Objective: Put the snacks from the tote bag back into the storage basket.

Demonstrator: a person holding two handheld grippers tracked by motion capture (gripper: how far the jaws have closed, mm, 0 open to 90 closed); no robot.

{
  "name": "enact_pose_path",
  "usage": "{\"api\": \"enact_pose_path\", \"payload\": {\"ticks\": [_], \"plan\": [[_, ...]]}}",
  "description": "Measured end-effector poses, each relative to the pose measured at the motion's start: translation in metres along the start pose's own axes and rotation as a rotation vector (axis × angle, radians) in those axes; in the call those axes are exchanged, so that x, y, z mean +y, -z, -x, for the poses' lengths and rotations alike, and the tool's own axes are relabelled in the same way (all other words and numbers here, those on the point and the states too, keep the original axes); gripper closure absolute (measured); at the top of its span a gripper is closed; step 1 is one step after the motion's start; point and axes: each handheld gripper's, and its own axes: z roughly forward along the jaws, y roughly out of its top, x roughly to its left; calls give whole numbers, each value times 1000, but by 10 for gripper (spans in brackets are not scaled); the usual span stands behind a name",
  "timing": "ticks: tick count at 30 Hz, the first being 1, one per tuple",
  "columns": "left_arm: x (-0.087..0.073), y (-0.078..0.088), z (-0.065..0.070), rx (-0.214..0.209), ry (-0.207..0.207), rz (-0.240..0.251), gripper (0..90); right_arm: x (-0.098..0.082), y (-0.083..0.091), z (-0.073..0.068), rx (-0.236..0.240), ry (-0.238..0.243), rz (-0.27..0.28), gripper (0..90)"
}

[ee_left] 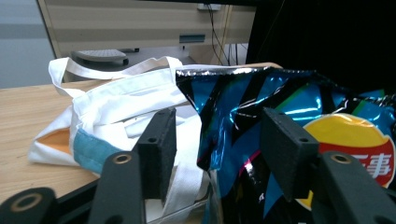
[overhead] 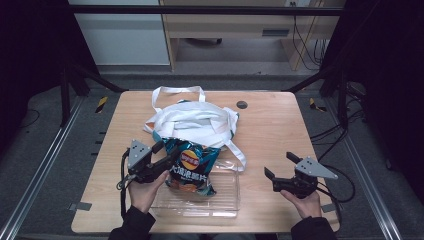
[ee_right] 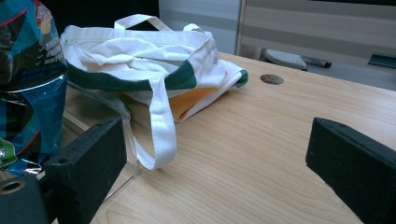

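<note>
1. Where the wooden table (overhead: 270,135) carries the load, a white cloth bag (overhead: 192,122) lies at its centre.
2. Clear tray (overhead: 225,197) sits near the front edge.
3. Chip bag (overhead: 192,167) leans in the tray, against the cloth bag.
4. Left gripper (overhead: 162,156): jaws spread, astride the chip bag's edge, not pinching.
5. Right gripper (overhead: 280,167): jaws spread, empty.

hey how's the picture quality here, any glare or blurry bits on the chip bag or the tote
High view: even, dim light, dark surroundings; the chip bag print is small and soft. Left gripper view: bright glare streaks on the foil, the open left gripper jaws close up and slightly soft, the white tote bag fairly sharp. Right gripper view: the tote's folds are clear, the open right gripper jaws blurred, the table grain crisp.
</note>
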Motion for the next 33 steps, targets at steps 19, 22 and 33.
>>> {"api": "enact_pose_path", "payload": {"ticks": [19,22,33], "plan": [[-2,23,-15,-82,-8,-22,380,1,3,0,-1,-8,11,54],[-4,24,-18,-86,-8,-34,366,1,4,0,-1,-10,12,54],[-14,38,-28,-79,-34,-52,343,1,5,0,-5,-12,17,54]]}}
